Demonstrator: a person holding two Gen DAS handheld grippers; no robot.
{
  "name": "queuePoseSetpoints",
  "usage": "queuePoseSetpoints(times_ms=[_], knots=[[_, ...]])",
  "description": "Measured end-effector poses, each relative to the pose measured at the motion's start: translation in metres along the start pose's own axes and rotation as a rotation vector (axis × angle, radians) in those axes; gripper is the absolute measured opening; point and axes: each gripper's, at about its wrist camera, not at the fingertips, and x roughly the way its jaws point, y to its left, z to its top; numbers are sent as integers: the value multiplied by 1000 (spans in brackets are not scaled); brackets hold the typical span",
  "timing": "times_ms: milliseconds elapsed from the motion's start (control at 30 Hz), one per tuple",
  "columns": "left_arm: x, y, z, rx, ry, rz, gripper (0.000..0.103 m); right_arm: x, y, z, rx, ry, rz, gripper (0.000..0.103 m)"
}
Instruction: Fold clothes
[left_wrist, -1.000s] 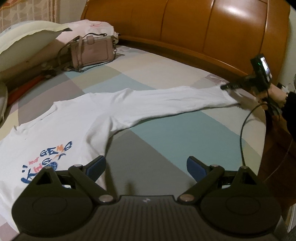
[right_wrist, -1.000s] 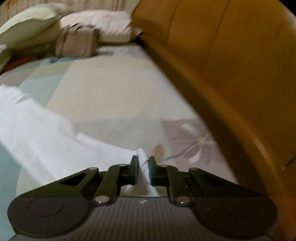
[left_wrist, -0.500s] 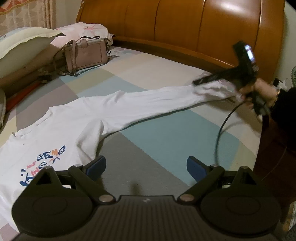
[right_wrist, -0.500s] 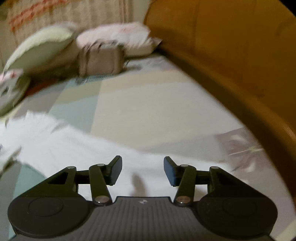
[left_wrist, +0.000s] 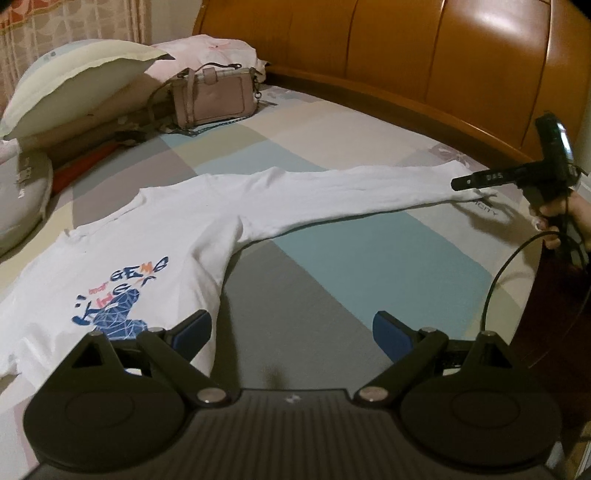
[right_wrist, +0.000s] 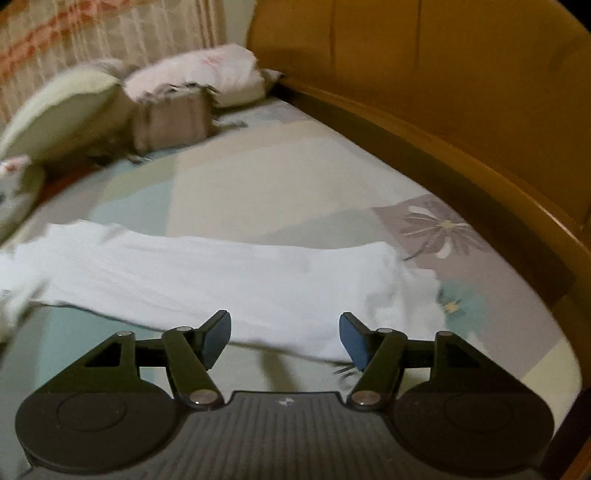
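Observation:
A white long-sleeved shirt (left_wrist: 147, 251) with a blue and orange print lies flat on the bed. Its sleeve (left_wrist: 343, 188) stretches right toward the headboard. My left gripper (left_wrist: 291, 328) hovers open over the grey sheet beside the shirt's hem, nothing between its fingers. My right gripper (left_wrist: 461, 182) shows at the far right of the left wrist view, a hand holding it just over the cuff. In the right wrist view the right gripper (right_wrist: 284, 332) has its jaws opening, with the sleeve (right_wrist: 221, 269) lying loose on the sheet beneath and beyond them.
A pink handbag (left_wrist: 214, 96) and pillows (left_wrist: 74, 77) sit at the back left. The wooden headboard (left_wrist: 424, 55) curves along the back and right. The patchwork bedsheet (left_wrist: 369, 266) spreads between shirt and bed edge. A black cable (left_wrist: 498, 277) hangs from the right gripper.
My right gripper let go of the sleeve cuff and its jaws widened; the sleeve now lies flat on the sheet. The left gripper drifted slightly and stayed open.

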Motion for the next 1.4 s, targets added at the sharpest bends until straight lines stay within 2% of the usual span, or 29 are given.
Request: queuePoseSetpoints(times_ms=[167, 267, 467, 633, 700, 867, 1100, 1400], knots=[[-28, -3, -4, -19, -16, 8, 94, -22, 25, -9, -81, -21, 29, 76], [-40, 0, -3, -35, -11, -31, 94, -31, 34, -14, -72, -2, 56, 78], [-73, 1, -3, -71, -32, -29, 94, -64, 60, -45, -83, 33, 127, 88], [-110, -2, -10, -72, -54, -45, 94, -105, 84, -77, -81, 4, 191, 95], [-127, -5, -12, -58, -73, -27, 94, -120, 91, -84, -65, -13, 210, 96], [-154, -13, -15, -31, -101, -39, 94, -145, 99, -92, -32, -63, 268, 98], [-158, -21, -15, -28, -98, -23, 94, -146, 98, -101, 25, -67, 295, 99], [-139, -19, -21, -72, -75, -62, 94, -140, 115, -103, -1, -18, 276, 99]])
